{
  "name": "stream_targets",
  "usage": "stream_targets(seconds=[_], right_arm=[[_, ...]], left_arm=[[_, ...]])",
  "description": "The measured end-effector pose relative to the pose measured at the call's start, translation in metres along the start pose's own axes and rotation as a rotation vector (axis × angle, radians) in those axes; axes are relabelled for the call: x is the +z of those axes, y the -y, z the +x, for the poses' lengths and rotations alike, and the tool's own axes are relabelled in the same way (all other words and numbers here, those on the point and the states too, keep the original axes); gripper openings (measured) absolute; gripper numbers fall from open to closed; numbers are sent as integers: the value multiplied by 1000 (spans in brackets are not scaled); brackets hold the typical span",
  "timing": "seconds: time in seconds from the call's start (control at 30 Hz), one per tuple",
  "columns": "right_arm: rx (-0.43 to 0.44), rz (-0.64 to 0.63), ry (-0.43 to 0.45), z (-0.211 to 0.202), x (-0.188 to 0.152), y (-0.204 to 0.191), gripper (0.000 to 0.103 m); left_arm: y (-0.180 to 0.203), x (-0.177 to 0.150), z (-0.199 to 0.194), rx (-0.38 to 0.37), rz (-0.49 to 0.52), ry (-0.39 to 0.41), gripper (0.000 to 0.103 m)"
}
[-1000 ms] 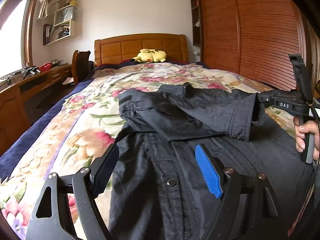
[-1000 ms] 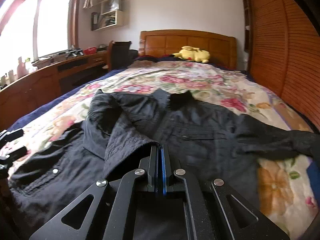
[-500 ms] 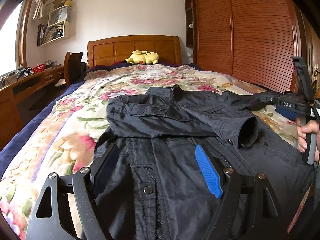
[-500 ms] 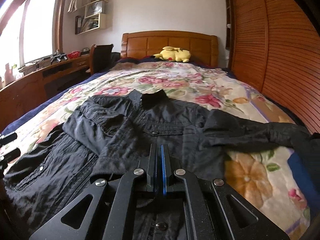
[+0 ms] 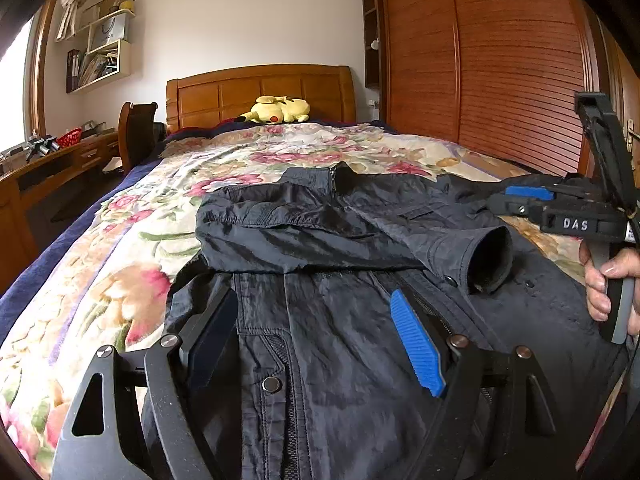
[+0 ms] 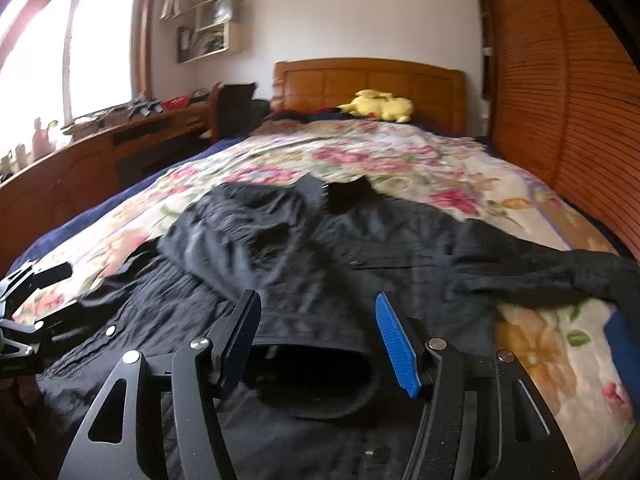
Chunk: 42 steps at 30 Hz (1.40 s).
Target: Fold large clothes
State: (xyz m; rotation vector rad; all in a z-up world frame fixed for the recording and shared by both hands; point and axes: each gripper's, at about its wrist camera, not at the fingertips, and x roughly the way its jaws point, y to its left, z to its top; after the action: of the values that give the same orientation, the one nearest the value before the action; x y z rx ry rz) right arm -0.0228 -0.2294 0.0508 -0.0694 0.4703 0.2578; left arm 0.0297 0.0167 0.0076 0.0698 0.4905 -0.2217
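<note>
A black jacket (image 5: 332, 344) lies front up on the floral bedspread (image 5: 120, 264). Its left sleeve (image 5: 360, 236) is folded across the chest, the cuff (image 5: 490, 260) lying open toward the right. The other sleeve (image 6: 560, 276) stretches out to the right. My left gripper (image 5: 316, 332) is open and empty, low over the jacket's lower front. My right gripper (image 6: 316, 332) is open and empty, just above the folded sleeve's cuff (image 6: 316, 376). It also shows in the left wrist view (image 5: 516, 200), beside the cuff.
A yellow plush toy (image 5: 280, 110) lies by the wooden headboard (image 5: 260, 88). A desk (image 5: 52, 160) and chair (image 5: 138, 136) stand along the left of the bed. Wooden wardrobe doors (image 5: 500, 60) line the right side.
My right gripper has carried the sleeve cuff across the jacket's chest, then opened and let it go. The left gripper has stayed open over the lower front.
</note>
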Motion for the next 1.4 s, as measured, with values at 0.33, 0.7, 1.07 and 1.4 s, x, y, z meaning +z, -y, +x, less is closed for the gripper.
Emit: stream_targets(seconds=[0.33,0.7,1.07,1.4], right_arm=[[18,-142,-119,32,4,-18,63],[21,-234,-243,64,10,-23,63],[36,-278,-294,73,10,-35,63],[54,-321,-309,74,12,-31,36]], left_arm=[[0,-3,8,-15,-11,-24,80],[-2,-4,7,-35,-16,-24,80],[-4,-2,6,-45,-22,-20,80],[-5,-2,6,-48,-23,-21,80]])
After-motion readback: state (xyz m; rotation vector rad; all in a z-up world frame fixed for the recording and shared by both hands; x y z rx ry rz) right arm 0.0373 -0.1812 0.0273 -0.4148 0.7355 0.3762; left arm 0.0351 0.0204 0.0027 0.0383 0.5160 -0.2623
